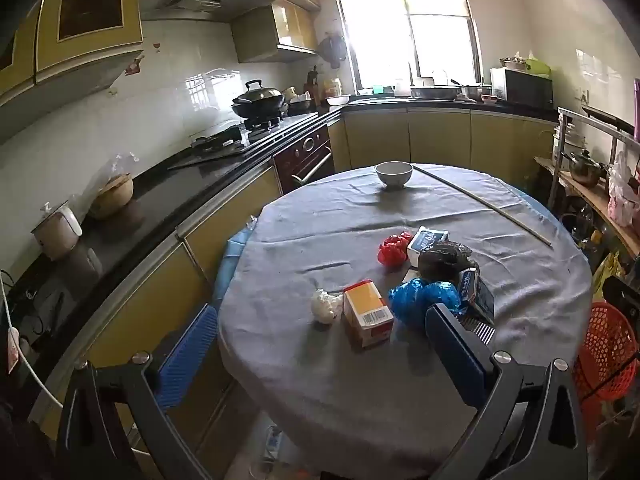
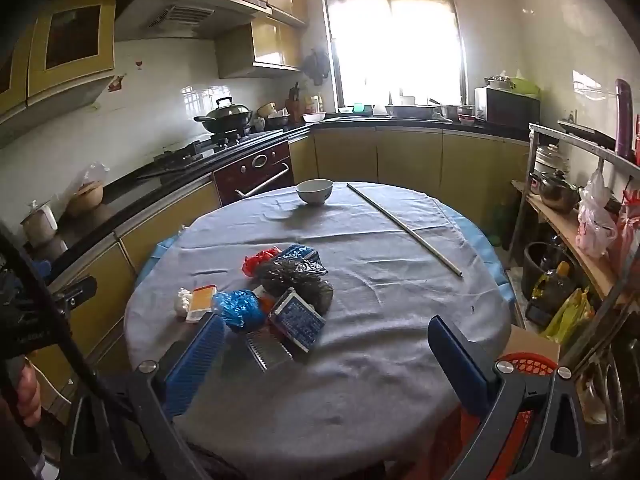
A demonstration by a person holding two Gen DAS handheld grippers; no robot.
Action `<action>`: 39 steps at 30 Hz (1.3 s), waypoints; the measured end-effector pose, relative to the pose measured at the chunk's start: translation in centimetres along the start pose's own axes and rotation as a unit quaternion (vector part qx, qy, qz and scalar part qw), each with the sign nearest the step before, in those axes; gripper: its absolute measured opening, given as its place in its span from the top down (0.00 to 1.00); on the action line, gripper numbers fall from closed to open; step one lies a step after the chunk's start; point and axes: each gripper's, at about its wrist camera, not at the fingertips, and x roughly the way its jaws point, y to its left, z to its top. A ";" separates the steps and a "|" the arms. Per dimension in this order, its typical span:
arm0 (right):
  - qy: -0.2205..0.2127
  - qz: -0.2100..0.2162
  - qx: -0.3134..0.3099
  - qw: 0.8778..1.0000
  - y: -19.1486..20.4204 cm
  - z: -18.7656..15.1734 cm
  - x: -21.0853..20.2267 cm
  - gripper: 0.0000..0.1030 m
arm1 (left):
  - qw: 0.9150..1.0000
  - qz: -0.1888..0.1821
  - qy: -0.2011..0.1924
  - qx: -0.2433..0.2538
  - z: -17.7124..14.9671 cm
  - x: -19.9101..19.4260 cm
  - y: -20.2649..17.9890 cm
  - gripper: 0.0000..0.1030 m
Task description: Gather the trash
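Note:
A pile of trash lies on the round grey-clothed table [image 1: 320, 392]: an orange carton [image 1: 367, 313], a crumpled white tissue [image 1: 326, 306], a blue plastic bag [image 1: 424, 298], a black bag [image 1: 442, 259], a red bag [image 1: 394, 249] and blue-white boxes [image 1: 478, 291]. The pile also shows in the right wrist view, with the blue bag [image 2: 238, 309], black bag [image 2: 298, 276] and a blue-white box [image 2: 296, 318]. My left gripper [image 1: 320, 344] is open and empty above the table's near edge, short of the carton. My right gripper [image 2: 324, 364] is open and empty, just right of the pile.
A white bowl [image 1: 394, 174] and a long thin stick [image 1: 482, 204] lie at the table's far side. A red mesh basket [image 1: 604, 356] stands on the floor right of the table, also in the right wrist view [image 2: 524, 366]. Counters run left and back; a cluttered shelf [image 2: 576, 224] stands right.

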 end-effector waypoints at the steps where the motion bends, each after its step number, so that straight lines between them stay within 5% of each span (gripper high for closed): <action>1: 0.001 -0.001 -0.002 1.000 0.2 0.1 -0.1 0.00 | 1.000 0.001 0.000 0.000 0.0 0.0 0.0 0.00; 39: 0.016 0.006 -0.023 1.000 3.4 -0.1 0.3 0.00 | 1.000 0.003 0.016 -0.007 -1.3 -0.9 2.3 0.00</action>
